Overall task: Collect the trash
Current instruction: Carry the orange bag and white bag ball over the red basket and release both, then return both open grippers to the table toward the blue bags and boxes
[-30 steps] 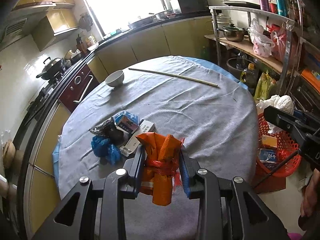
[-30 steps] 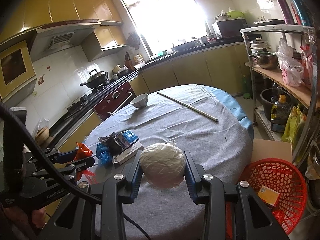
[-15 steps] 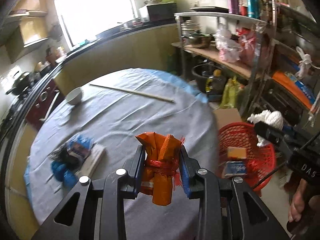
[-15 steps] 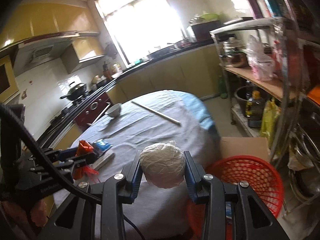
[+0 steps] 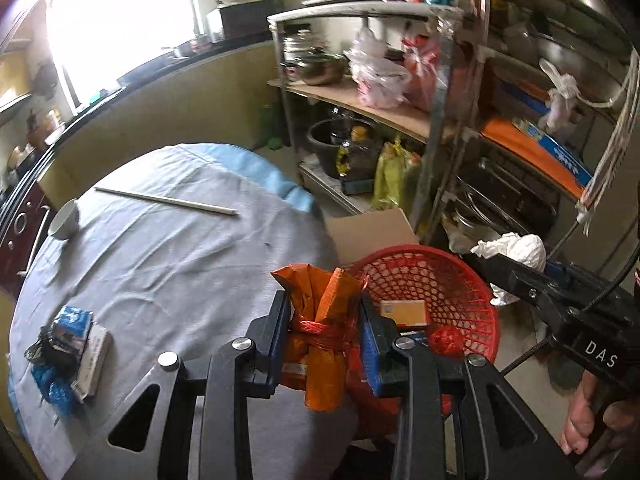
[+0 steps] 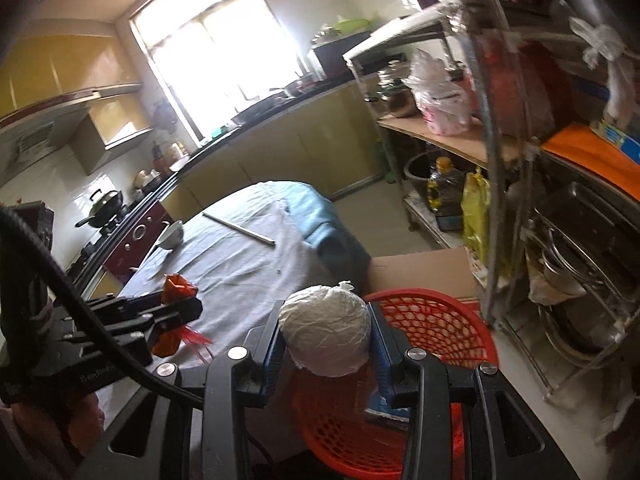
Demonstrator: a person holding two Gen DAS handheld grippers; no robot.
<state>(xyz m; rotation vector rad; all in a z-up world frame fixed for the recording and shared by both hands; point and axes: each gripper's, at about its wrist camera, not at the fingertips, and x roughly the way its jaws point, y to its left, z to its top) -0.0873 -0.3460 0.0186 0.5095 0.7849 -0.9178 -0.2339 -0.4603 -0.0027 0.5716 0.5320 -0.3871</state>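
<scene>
My left gripper (image 5: 325, 312) is shut on an orange wrapper bundle (image 5: 320, 320) tied with red string, at the table's right edge beside the red mesh basket (image 5: 448, 276). My right gripper (image 6: 326, 334) is shut on a white crumpled ball (image 6: 325, 330), held over the near rim of the same red mesh basket (image 6: 452, 320). In the left wrist view the right gripper (image 5: 520, 276) and its white ball (image 5: 516, 248) hang just right of the basket. A yellow box (image 5: 402, 314) and a red wad (image 5: 444, 338) lie inside it. More trash (image 5: 68, 344) stays on the table at the left.
A round table with grey cloth (image 5: 168, 256) carries a white bowl (image 5: 64, 220) and a long stick (image 5: 168, 200). A cardboard box (image 5: 372, 230) sits behind the basket. A metal rack (image 5: 440, 128) full of pots and bags stands to the right; the kitchen counter (image 6: 256, 120) runs behind.
Both grippers swung rightward from over the table toward the basket, still holding their loads. The basket now lies just beyond both sets of fingers, and the trash pile has slid to the left.
</scene>
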